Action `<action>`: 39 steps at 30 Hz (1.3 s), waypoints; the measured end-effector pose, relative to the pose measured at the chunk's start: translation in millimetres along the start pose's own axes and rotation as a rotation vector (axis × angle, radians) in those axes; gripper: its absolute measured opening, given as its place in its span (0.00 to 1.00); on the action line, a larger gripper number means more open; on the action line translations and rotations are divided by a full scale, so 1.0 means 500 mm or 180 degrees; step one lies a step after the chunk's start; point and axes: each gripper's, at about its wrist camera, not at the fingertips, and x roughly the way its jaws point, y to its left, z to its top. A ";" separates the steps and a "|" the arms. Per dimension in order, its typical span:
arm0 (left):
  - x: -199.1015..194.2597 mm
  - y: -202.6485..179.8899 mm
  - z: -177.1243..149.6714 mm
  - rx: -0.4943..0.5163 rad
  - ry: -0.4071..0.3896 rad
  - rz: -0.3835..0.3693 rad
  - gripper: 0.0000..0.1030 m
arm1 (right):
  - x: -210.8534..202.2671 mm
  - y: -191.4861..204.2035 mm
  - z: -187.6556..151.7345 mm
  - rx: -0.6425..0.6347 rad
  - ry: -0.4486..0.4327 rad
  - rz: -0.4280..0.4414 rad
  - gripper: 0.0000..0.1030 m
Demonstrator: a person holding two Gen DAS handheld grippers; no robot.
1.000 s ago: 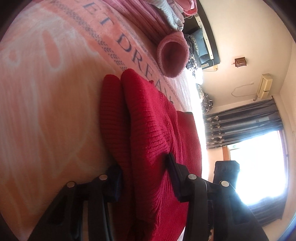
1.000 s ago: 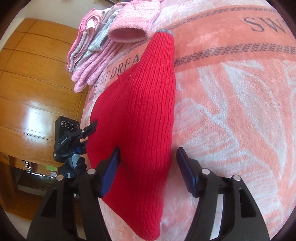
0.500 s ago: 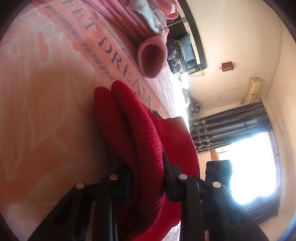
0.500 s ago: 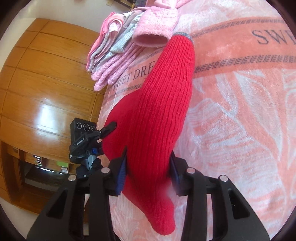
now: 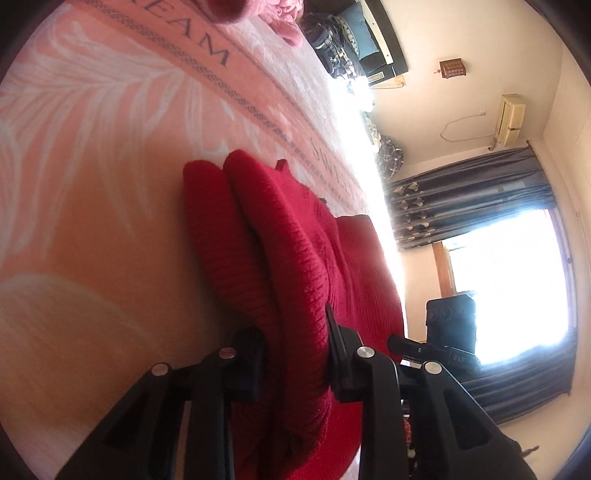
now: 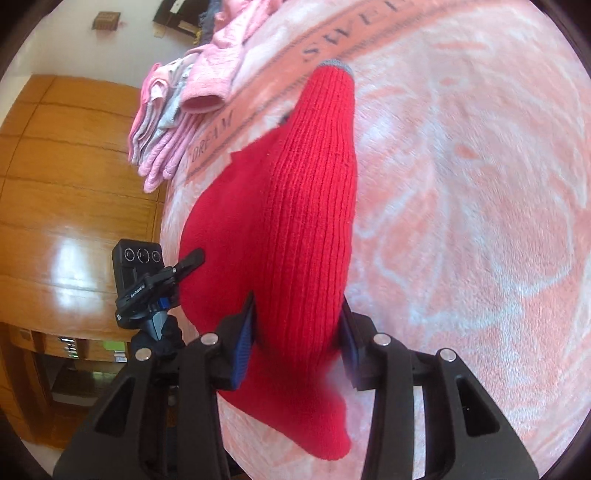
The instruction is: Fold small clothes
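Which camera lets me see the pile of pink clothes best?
The right wrist view: the pink clothes lie there as a whole stack on the blanket. The left wrist view catches only a small pink edge at the top.

The red ribbed knit garment (image 6: 306, 206) lies on the pink patterned blanket of the bed, its long narrow part ending in a grey cuff (image 6: 334, 67) near the printed band. In the left wrist view its two rounded folds (image 5: 258, 236) lie side by side, bunched and raised. One end is pinched and lifted off the blanket, the loose tip (image 6: 332, 439) hanging down.
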 end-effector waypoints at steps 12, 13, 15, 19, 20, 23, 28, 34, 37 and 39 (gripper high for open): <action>-0.065 -0.039 -0.073 0.0449 -0.0047 0.0313 0.45 | -0.014 -0.019 -0.056 -0.0256 -0.0018 0.0222 0.60; -0.073 -0.042 -0.088 0.0499 -0.0059 0.0340 0.47 | -0.008 -0.028 -0.069 -0.0251 0.0009 0.0219 0.60; -0.080 -0.044 -0.113 0.0540 -0.0055 0.0384 0.50 | 0.009 -0.044 -0.093 -0.0248 0.0093 0.0221 0.60; -0.080 -0.033 -0.154 0.0639 0.0007 0.0512 0.55 | 0.032 -0.037 -0.108 -0.0390 0.0154 0.0308 0.60; -0.081 -0.037 -0.159 0.0710 -0.0003 0.0546 0.55 | 0.038 -0.033 -0.107 -0.0414 0.0183 0.0343 0.60; -0.084 -0.049 -0.180 0.0777 0.0013 0.0624 0.56 | 0.064 -0.016 -0.103 -0.0523 0.0276 0.0322 0.60; -0.122 -0.060 -0.225 0.0789 -0.0099 0.0838 0.56 | 0.076 -0.015 -0.098 -0.0555 0.0315 0.0390 0.60; -0.109 -0.045 -0.209 0.0703 -0.0036 0.0649 0.61 | 0.088 -0.025 -0.096 -0.0527 0.0355 0.0472 0.60; -0.079 -0.051 -0.190 0.0561 0.0015 0.0444 0.65 | 0.096 -0.024 -0.093 -0.0522 0.0346 0.0444 0.55; -0.066 -0.061 -0.188 0.0556 0.0098 0.0378 0.63 | 0.102 -0.022 -0.092 -0.0548 0.0346 0.0384 0.41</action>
